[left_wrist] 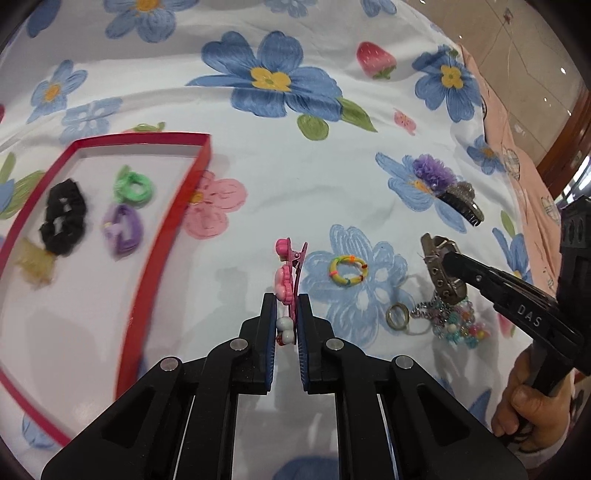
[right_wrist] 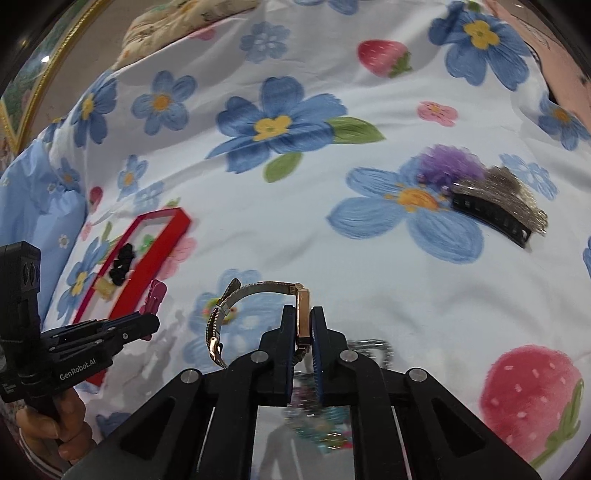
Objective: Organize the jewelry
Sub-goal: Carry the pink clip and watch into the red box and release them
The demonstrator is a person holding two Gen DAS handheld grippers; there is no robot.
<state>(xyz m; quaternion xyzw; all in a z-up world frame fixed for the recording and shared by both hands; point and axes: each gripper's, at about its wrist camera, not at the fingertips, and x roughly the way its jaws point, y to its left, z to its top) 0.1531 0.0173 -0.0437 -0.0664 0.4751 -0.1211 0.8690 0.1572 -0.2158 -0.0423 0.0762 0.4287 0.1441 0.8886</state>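
We see a white sheet (left_wrist: 295,177) printed with blue flowers and red strawberries covering nearly all of both views. Past the sheet's right edge in the left wrist view lies a pink cloth (left_wrist: 517,162), and beyond that a glossy beige tiled floor (left_wrist: 517,48) with small light reflections and a brown wooden trim (left_wrist: 565,140). At the sheet's far left in the right wrist view sit a floral pillow (right_wrist: 177,18), a light blue cloth (right_wrist: 33,206) and a gold frame (right_wrist: 48,62).

left gripper (left_wrist: 287,315) clamped, right gripper (right_wrist: 304,326) clamped, both level
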